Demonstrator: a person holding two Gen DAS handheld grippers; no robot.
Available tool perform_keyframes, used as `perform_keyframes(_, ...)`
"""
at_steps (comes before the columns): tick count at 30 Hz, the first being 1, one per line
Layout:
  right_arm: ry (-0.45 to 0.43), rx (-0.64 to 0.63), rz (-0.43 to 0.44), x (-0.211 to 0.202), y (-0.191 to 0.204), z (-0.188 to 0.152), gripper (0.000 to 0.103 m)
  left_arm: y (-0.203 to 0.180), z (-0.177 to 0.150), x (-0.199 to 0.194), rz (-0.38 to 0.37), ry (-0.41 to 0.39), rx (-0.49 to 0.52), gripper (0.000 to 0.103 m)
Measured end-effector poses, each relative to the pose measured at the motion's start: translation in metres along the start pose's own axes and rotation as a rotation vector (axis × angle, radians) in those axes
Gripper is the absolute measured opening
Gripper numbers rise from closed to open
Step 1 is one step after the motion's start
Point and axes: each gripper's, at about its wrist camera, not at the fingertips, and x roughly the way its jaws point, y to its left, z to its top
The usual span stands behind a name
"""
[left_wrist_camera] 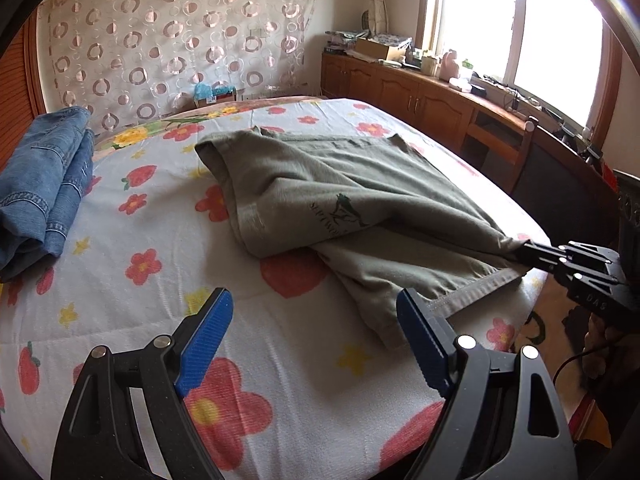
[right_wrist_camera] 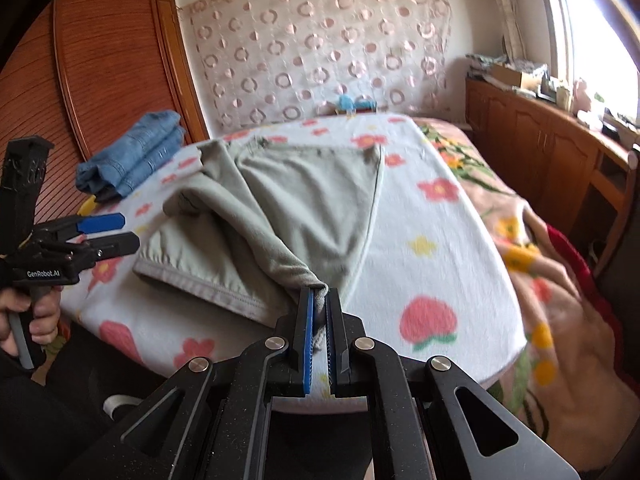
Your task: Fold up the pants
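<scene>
- Nearest, the right gripper [right_wrist_camera: 319, 300] is clamped on a bunched corner of the green pants [left_wrist_camera: 320, 200], lying mid-bed [left_wrist_camera: 160, 280].
- Just beside their hem, the left gripper [left_wrist_camera: 316, 312] hangs spread, empty.
- Beyond the pants, folded jeans [left_wrist_camera: 44, 184] rest.
- Likely lengthwise folding; next, pinch the other corner.

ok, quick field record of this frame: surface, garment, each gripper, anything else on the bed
surface: bed with floral sheet
garment: grey-green pants, partly folded, rumpled
right gripper: shut on a bunched corner of the pants, near the bed edge
left gripper: open, holding nothing, just short of the pants' hem
other: folded blue jeans on the far left of the bed, apart from the pants
</scene>
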Motion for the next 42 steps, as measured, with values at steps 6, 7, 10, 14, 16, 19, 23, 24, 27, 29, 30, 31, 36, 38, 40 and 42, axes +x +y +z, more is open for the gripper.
perform_keyframes(6, 0.002, 0.008, 0.006, -0.01, 0.003, 0.006, 0.005, -0.003, -0.005, 0.009, 0.008, 0.021, 0.006, 0.085)
perform_keyframes(7, 0.003, 0.011, 0.007, -0.01, 0.002, 0.007, 0.005, -0.003, -0.006, 0.011, 0.009, 0.027, 0.005, 0.085)
perform_keyframes(10, 0.005, 0.007, -0.001, -0.014, 0.0, 0.009, 0.015, -0.002, -0.009, 0.016, 0.014, 0.041, 0.006, 0.085)
perform_keyframes(14, -0.001, 0.01, -0.009, -0.016, -0.004, 0.018, 0.02, 0.002, -0.011, 0.015, 0.011, 0.043, -0.005, 0.085)
perform_keyframes(16, -0.011, 0.008, -0.012, -0.014, -0.008, 0.019, 0.022, 0.004, -0.01, 0.013, 0.013, 0.037, -0.014, 0.085)
perform_keyframes(19, -0.031, -0.014, -0.015, -0.016, -0.008, 0.024, 0.027, 0.009, -0.006, 0.004, 0.024, 0.011, -0.027, 0.085)
perform_keyframes(23, -0.055, -0.031, 0.004, -0.012, -0.002, 0.037, 0.042, 0.02, 0.002, -0.012, 0.045, -0.032, -0.045, 0.085)
perform_keyframes(24, -0.065, -0.036, 0.018, -0.01, 0.001, 0.041, 0.042, 0.023, 0.003, -0.016, 0.055, -0.044, -0.047, 0.085)
perform_keyframes(27, -0.078, -0.064, 0.052, 0.0, 0.013, 0.052, 0.042, 0.032, 0.007, -0.026, 0.079, -0.068, -0.057, 0.085)
perform_keyframes(29, -0.079, -0.096, 0.069, 0.009, 0.025, 0.059, 0.042, 0.038, 0.009, -0.033, 0.098, -0.084, -0.062, 0.085)
perform_keyframes(30, -0.079, -0.108, 0.079, 0.015, 0.029, 0.063, 0.042, 0.041, 0.009, -0.035, 0.102, -0.089, -0.064, 0.085)
perform_keyframes(31, -0.077, -0.12, 0.091, 0.02, 0.033, 0.065, 0.042, 0.044, 0.01, -0.038, 0.107, -0.099, -0.069, 0.085)
perform_keyframes(36, -0.052, -0.156, 0.146, 0.046, 0.05, 0.08, 0.042, 0.056, 0.01, -0.047, 0.12, -0.12, -0.087, 0.085)
perform_keyframes(38, -0.032, -0.165, 0.161, 0.056, 0.052, 0.085, 0.042, 0.059, 0.009, -0.049, 0.13, -0.123, -0.088, 0.085)
perform_keyframes(40, -0.013, -0.168, 0.174, 0.065, 0.051, 0.091, 0.042, 0.063, 0.007, -0.051, 0.136, -0.128, -0.091, 0.085)
perform_keyframes(42, 0.0, -0.182, 0.192, 0.071, 0.052, 0.097, 0.042, 0.066, 0.006, -0.053, 0.14, -0.132, -0.099, 0.085)
